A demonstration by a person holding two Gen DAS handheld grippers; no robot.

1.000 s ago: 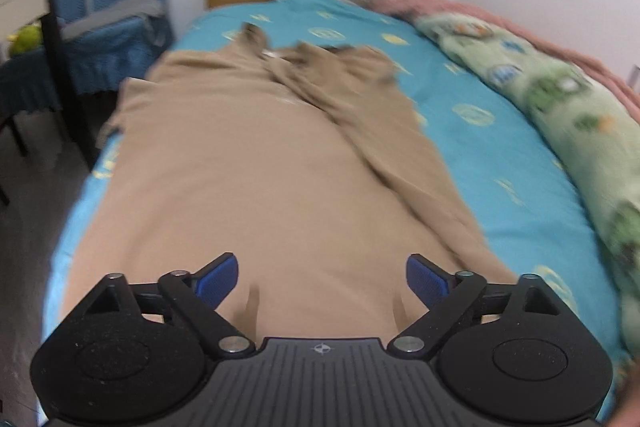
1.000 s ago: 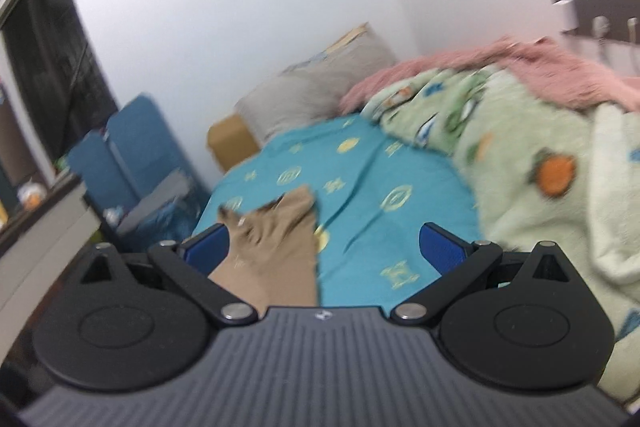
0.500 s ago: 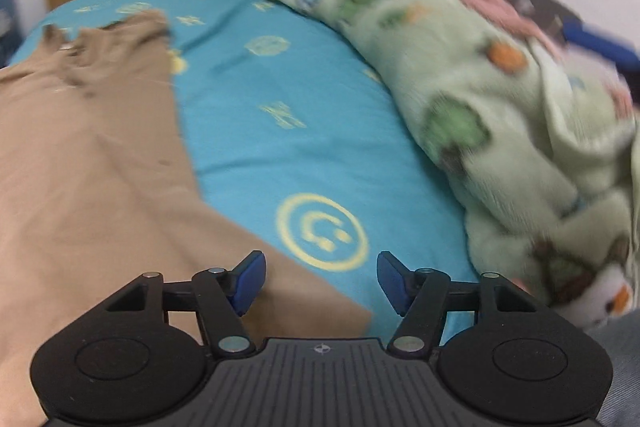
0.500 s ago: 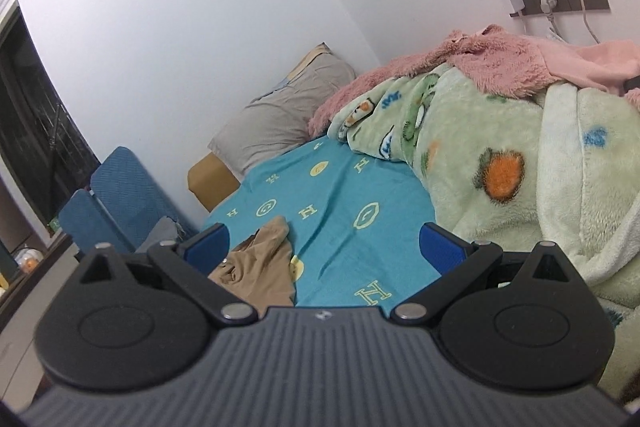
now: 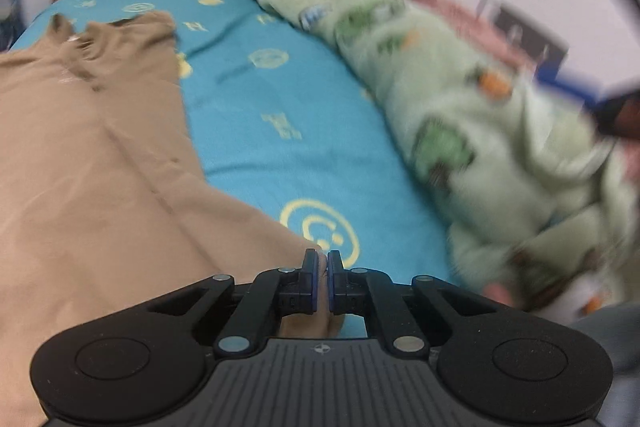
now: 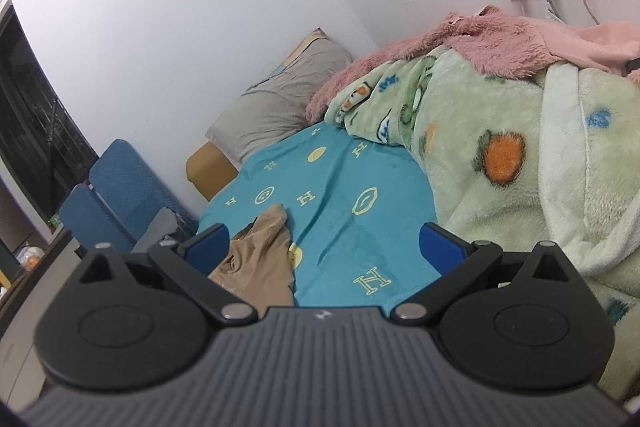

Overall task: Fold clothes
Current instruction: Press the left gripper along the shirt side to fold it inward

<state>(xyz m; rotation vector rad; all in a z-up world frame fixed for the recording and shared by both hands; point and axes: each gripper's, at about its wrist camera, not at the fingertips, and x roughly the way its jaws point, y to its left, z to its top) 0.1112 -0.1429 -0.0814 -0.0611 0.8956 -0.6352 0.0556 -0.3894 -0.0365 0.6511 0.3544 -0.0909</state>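
Tan shirt (image 5: pixel 92 155) lies flat on the teal bedsheet (image 5: pixel 256 115), long axis running from the near hem up to the collar at the far left. Near right corner of the hem sits exactly at the left gripper (image 5: pixel 322 277), with the rest of the cloth spreading away to the left and far side. Jaws of this gripper stand almost together, only a thin slit between the blue pads, with tan fabric at the slit and below it; probably pinching the hem corner, though motion blur makes this not certain.

Right gripper (image 6: pixel 324 247) hovers higher and farther from the shirt, jaws wide and holding nothing; only the collar end shows past its left finger. Clearly the left one is nearer. Green fleece blanket (image 6: pixel 520 163) lies heaped along the right side, well apart from the shirt.

Compared with half a second ago: left jaws then half open above the same corner, now nearly closed on it. Right gripper little changed, open as before.
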